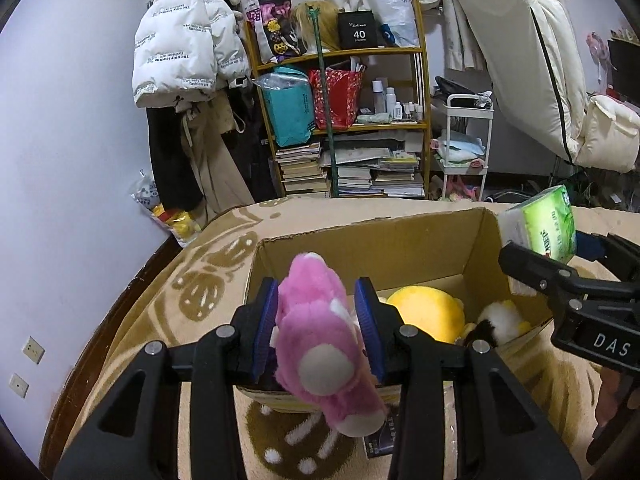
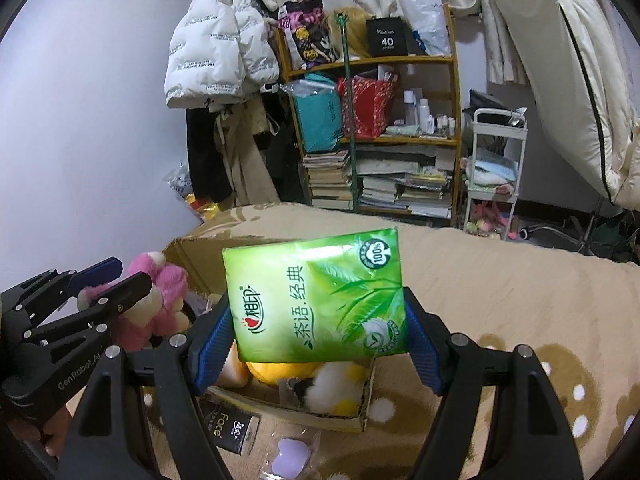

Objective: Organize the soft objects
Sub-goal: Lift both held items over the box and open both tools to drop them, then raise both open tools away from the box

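A pink plush toy (image 1: 316, 340) is squeezed between the blue pads of my left gripper (image 1: 316, 320), which is shut on it just above the near-left rim of an open cardboard box (image 1: 360, 256). A yellow plush (image 1: 428, 312) and a white, black and yellow plush (image 1: 500, 320) lie inside the box. My right gripper (image 2: 318, 344) is shut on a green tissue pack (image 2: 316, 296), holding it over the box's right side (image 2: 320, 420). In the right wrist view the left gripper (image 2: 120, 280) and the pink plush toy (image 2: 168, 292) appear at the left.
The box stands on a beige blanket with brown patterns (image 2: 500, 280). A black packet (image 2: 232, 432) and a purple item in clear wrap (image 2: 292, 452) lie in front of the box. Behind are a cluttered bookshelf (image 1: 352, 120), a white cart (image 1: 464, 136) and hanging coats (image 1: 180, 48).
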The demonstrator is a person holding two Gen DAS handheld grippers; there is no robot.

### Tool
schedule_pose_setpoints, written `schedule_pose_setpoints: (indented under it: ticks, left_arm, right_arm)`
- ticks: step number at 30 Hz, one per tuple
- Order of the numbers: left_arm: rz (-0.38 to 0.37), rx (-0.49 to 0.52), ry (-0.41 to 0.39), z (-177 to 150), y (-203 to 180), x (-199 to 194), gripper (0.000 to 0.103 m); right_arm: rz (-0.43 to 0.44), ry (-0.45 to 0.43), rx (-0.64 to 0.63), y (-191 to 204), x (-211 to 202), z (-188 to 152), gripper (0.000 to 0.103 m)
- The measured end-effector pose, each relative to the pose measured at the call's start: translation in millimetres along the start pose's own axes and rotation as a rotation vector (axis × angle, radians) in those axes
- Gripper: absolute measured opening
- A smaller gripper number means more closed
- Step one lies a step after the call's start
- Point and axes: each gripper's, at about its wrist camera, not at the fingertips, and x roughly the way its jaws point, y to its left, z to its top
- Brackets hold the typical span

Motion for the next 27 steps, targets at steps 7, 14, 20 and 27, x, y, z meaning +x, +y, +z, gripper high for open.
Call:
schedule_pose_setpoints:
  ticks: [7,14,20,27]
  left_arm:
    - [-0.009,-0.002,-0.029,1.5,0.1,-6.9,0.056]
    - [-0.004,-0.012,-0.019,0.6,1.5,-7.1,0.067]
    - [0.011,-0.013,-0.019,-0.9,5.1,-11.4,0.075]
    - [-0.002,-0.026,-0.021,0.1,10.6,-24.8,0.077]
  right_arm:
    - [0.012,0.015,0.011,-3.1,3.4,-5.0,0.081]
    - [0.014,0.023,0.019,-4.9,5.9,-5.6,0.081]
    - [0.039,0.014,0.009,-3.3,10.5,-8.7,0.084]
    - [0.060,0.032,0.012,-1.6,10.2,-11.6,0.093]
